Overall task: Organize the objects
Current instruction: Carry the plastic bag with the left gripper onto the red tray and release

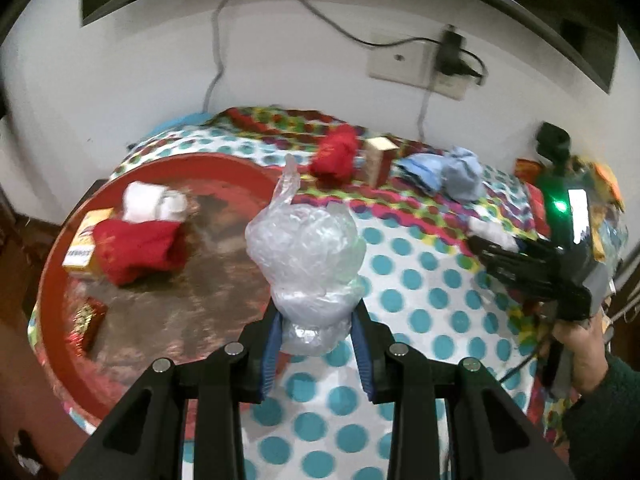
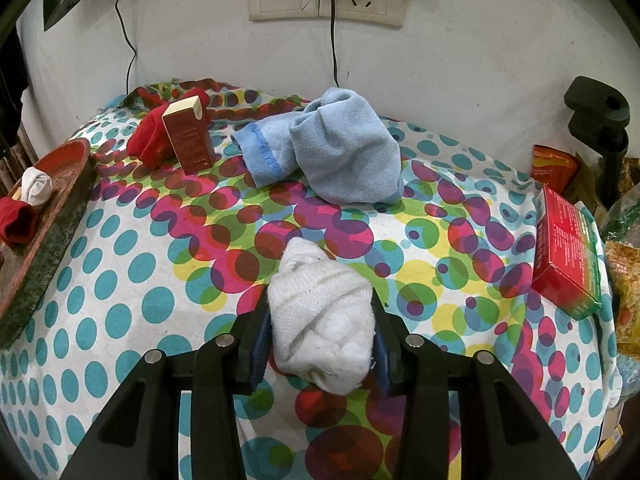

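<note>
My left gripper is shut on a crumpled clear plastic bag, held above the dotted tablecloth beside the round red tray. The tray holds a red sock, a white sock, a yellow box and a small red-gold box. My right gripper is shut on a rolled white sock just over the cloth. A blue sock and a dark red box with a red sock behind it lie farther back.
A red and green carton lies at the table's right edge, with snack packets and a black clamp stand beyond. Wall sockets with cables hang above the table. The other gripper and a hand show at right in the left wrist view.
</note>
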Tool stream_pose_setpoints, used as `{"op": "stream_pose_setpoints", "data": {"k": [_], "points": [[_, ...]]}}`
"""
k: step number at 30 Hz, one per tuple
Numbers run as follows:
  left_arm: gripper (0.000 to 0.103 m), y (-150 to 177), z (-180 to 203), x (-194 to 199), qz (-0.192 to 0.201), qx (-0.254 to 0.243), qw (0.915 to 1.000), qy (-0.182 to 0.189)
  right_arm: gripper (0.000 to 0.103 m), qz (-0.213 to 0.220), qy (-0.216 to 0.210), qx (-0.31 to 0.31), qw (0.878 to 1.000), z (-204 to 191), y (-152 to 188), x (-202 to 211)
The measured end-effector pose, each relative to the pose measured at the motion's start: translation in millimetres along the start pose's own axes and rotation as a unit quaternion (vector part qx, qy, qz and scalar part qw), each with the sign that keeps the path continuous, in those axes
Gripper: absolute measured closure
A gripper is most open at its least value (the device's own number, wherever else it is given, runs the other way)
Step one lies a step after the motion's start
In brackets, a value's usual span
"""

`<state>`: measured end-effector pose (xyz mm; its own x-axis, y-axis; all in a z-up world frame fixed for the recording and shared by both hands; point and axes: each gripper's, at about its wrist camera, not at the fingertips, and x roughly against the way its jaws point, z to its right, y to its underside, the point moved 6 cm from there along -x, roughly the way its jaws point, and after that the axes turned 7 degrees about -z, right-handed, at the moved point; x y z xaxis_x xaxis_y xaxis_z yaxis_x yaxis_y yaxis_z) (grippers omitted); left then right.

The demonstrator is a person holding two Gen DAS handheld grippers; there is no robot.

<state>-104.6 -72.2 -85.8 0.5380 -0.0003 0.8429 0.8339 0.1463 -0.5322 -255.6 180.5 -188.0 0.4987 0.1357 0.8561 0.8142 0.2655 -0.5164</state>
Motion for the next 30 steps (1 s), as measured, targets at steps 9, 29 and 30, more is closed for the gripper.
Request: {"op": "stream_pose_setpoints", "data": {"k": [9, 29, 30], "points": [[0.070, 5, -66, 7, 0.001, 0.055, 0.9980, -0.031, 0.064, 0.000, 0.000, 0.000, 1.000, 1, 0, 0], [0.070, 7, -172, 3, -0.025, 0.094, 0.9894, -0.108, 0.063, 0.000, 0.002, 0.001, 1.000, 1, -1, 0], [0.070, 6, -175, 3, -0.026, 0.094, 0.9890, -0.112, 0.063, 0.000, 0.002, 0.001, 1.000, 1, -1, 0]]}}
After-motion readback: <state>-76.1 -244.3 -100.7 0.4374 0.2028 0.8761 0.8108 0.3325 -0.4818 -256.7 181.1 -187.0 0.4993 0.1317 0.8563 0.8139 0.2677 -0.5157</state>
